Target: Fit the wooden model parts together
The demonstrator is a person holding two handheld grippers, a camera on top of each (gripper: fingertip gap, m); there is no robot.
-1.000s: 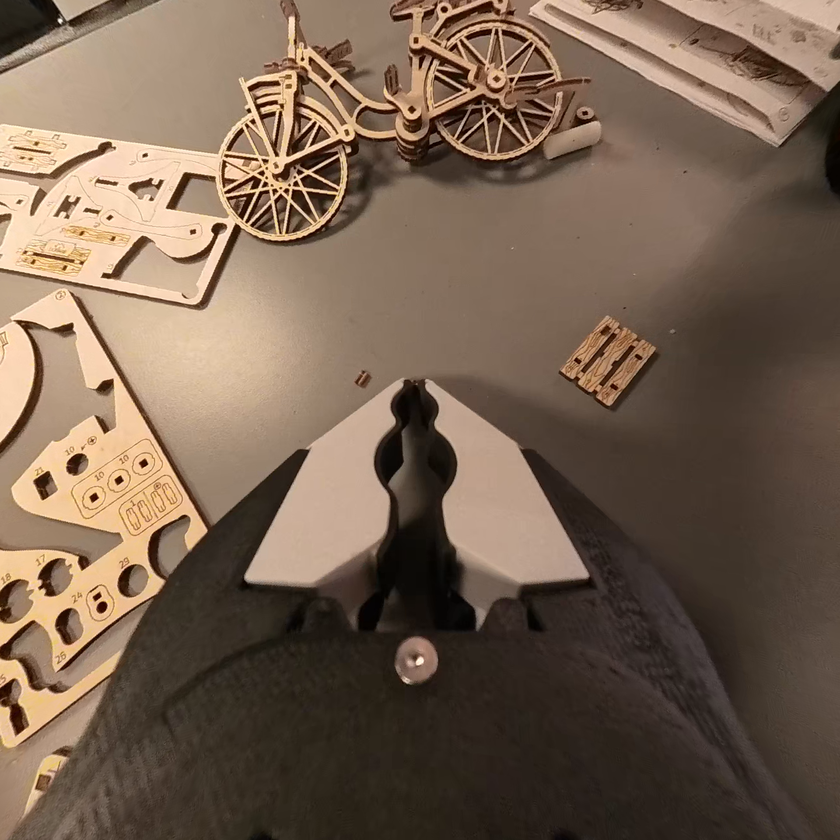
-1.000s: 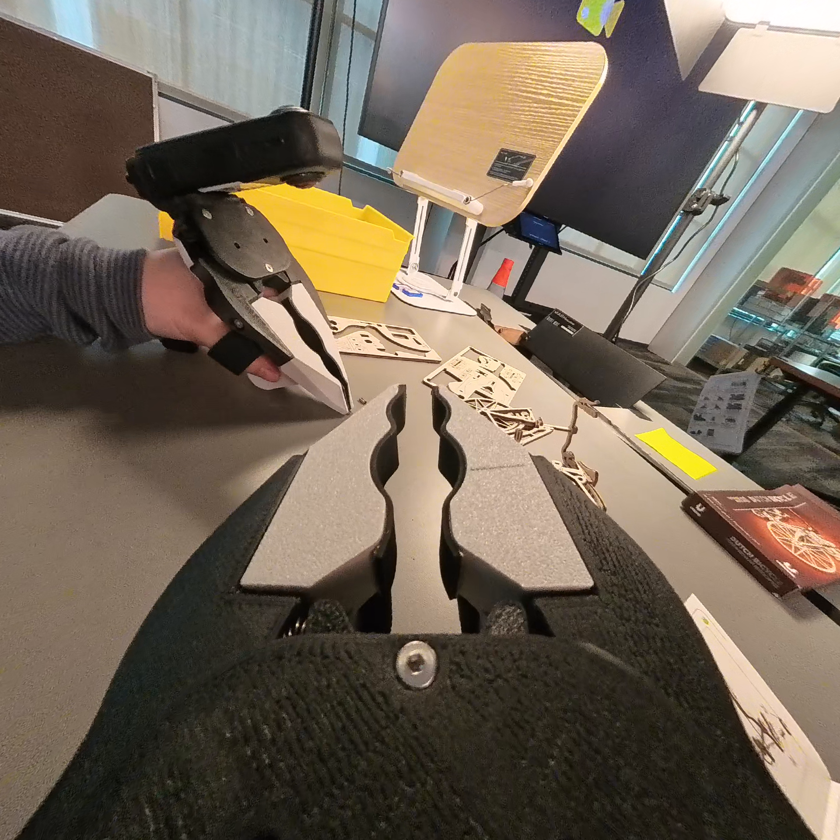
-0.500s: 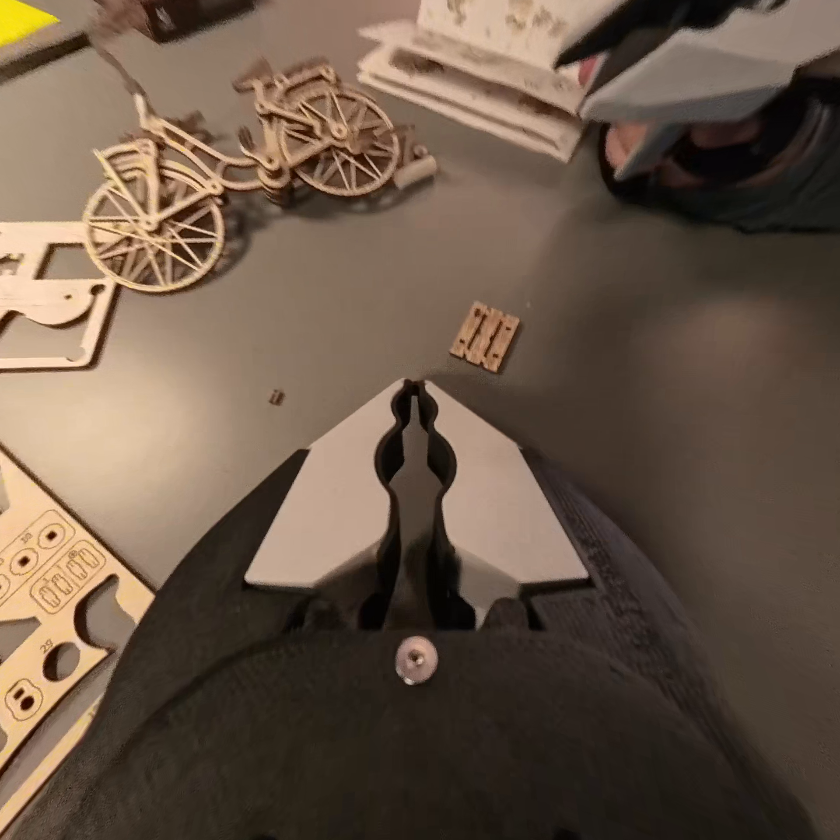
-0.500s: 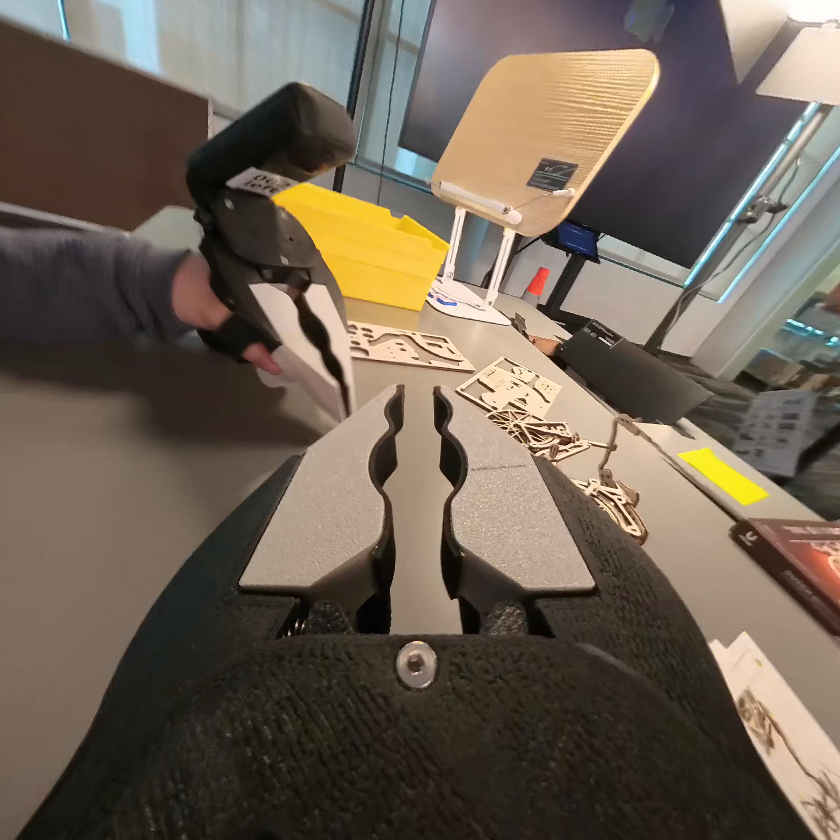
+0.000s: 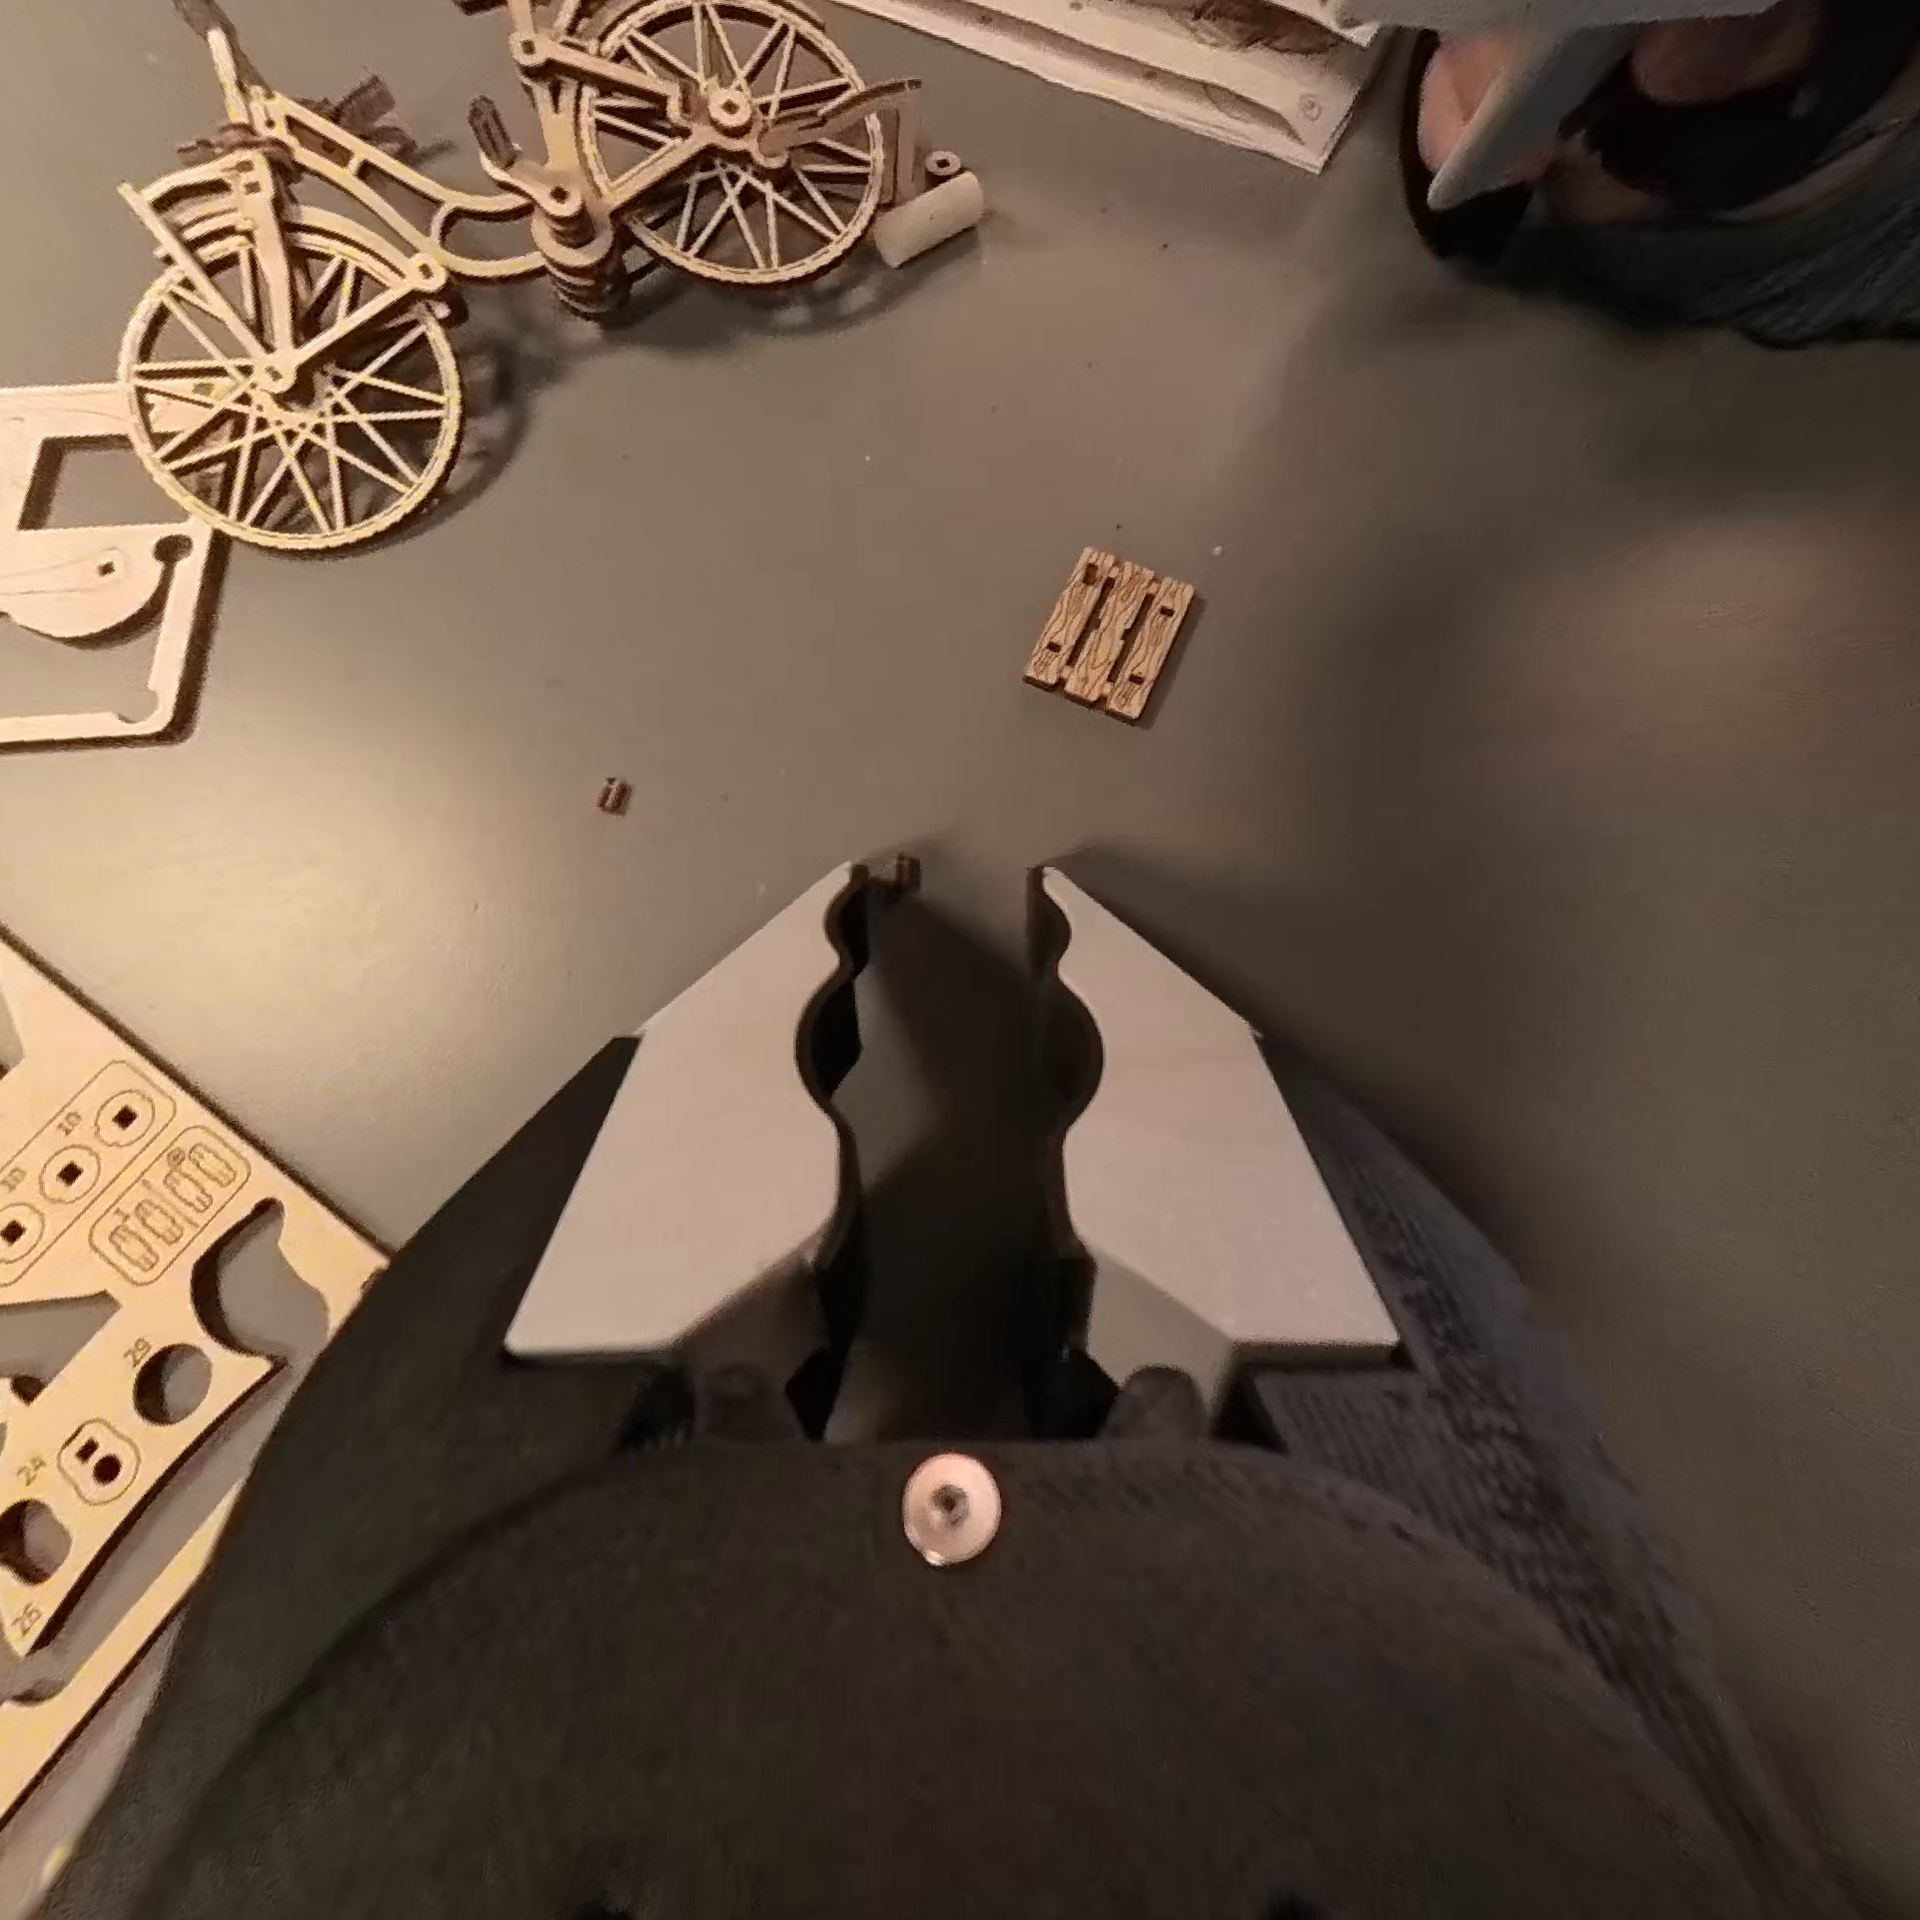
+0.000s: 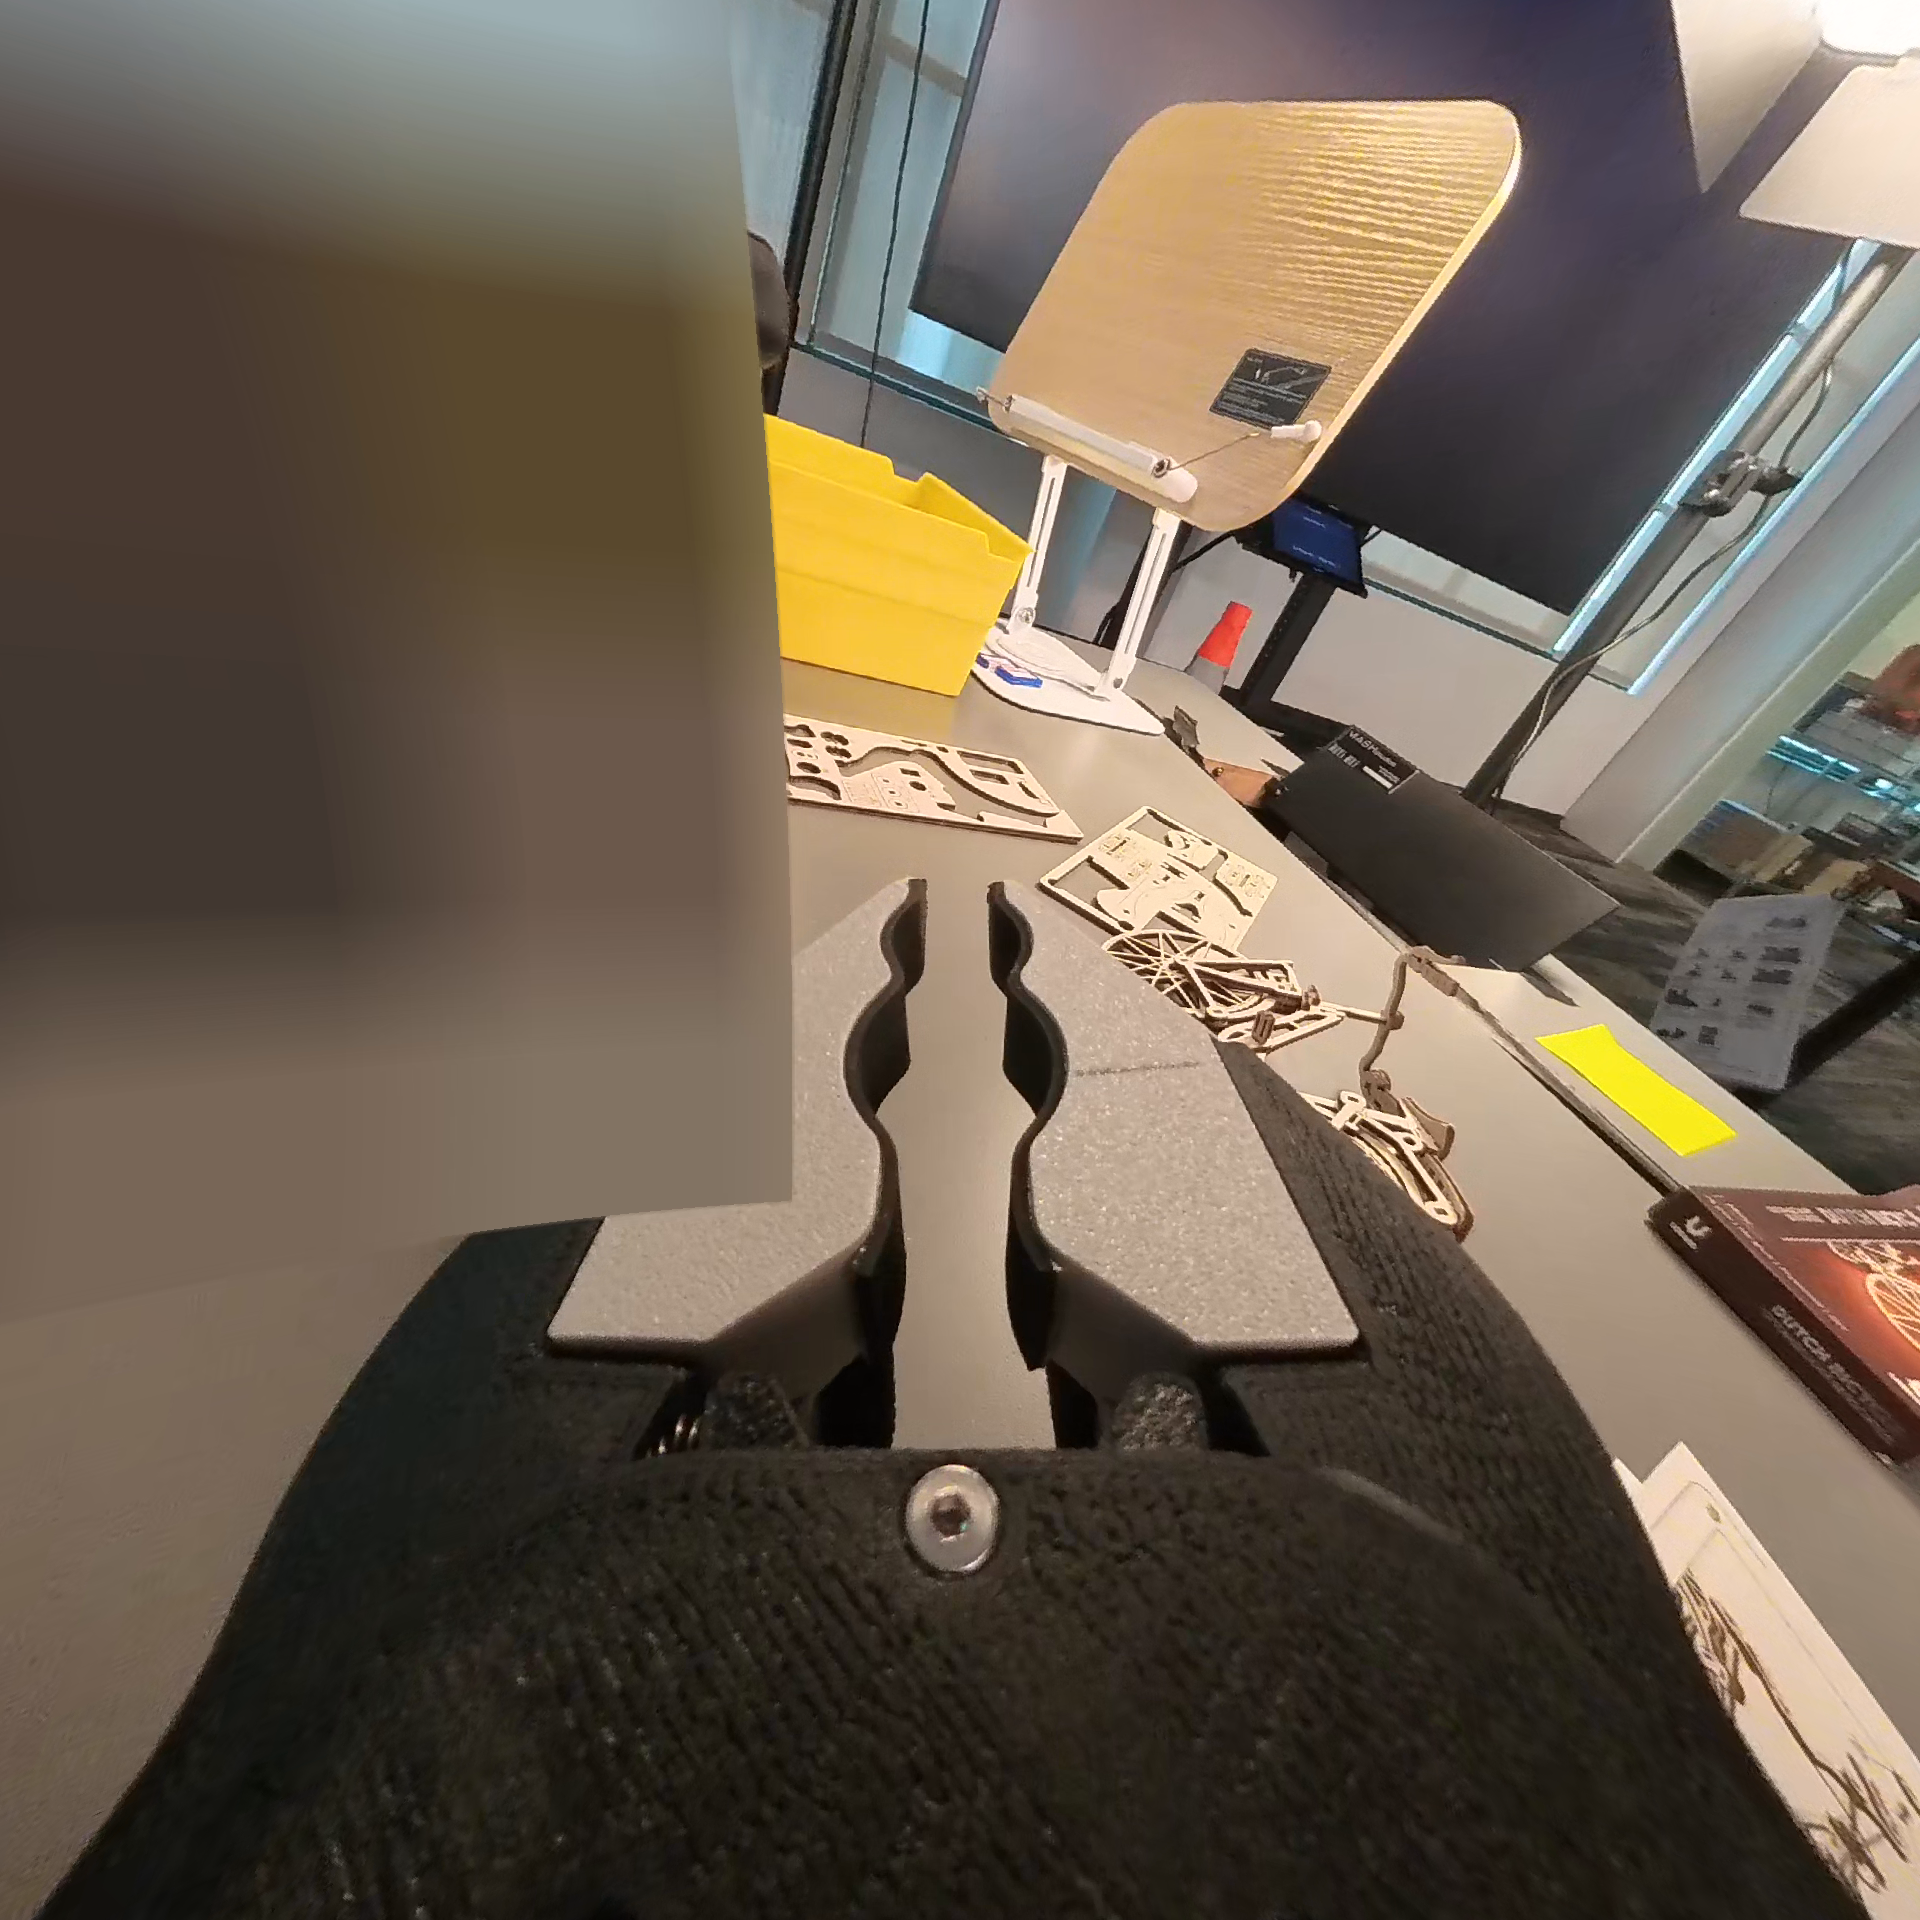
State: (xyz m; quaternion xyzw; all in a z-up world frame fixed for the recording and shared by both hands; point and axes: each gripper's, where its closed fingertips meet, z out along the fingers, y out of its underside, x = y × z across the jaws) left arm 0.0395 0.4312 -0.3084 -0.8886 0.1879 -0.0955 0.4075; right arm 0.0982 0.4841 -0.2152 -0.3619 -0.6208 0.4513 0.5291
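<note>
In the left wrist view my left gripper [image 5: 951,883] is open low over the grey table. A tiny dark wooden piece [image 5: 902,868] sits just inside its left fingertip [image 5: 857,883]; I cannot tell whether it touches the finger. Another tiny piece [image 5: 615,795] lies to the left. A small slatted wooden part [image 5: 1110,634] lies ahead on the right. The wooden bicycle model [image 5: 499,208] lies at the far left and also shows in the right wrist view [image 6: 1392,1132]. My right gripper [image 6: 954,896] is open by a narrow gap and empty; it also shows at the top right of the left wrist view [image 5: 1507,135].
Punched wooden part sheets lie at the left [image 5: 94,623] and lower left [image 5: 135,1247]. Instruction pages [image 5: 1143,62] lie beyond the bicycle. Farther off stand a yellow bin [image 6: 883,582], a book stand [image 6: 1247,312], a black folder [image 6: 1455,852] and a dark box [image 6: 1818,1299]. One gripper's finger ends stand about 12 cm off the other's.
My left gripper has gone from shut to open, and a tiny piece now shows by its left fingertip. It has swung right and closer to the table. The right gripper's gap is unchanged.
</note>
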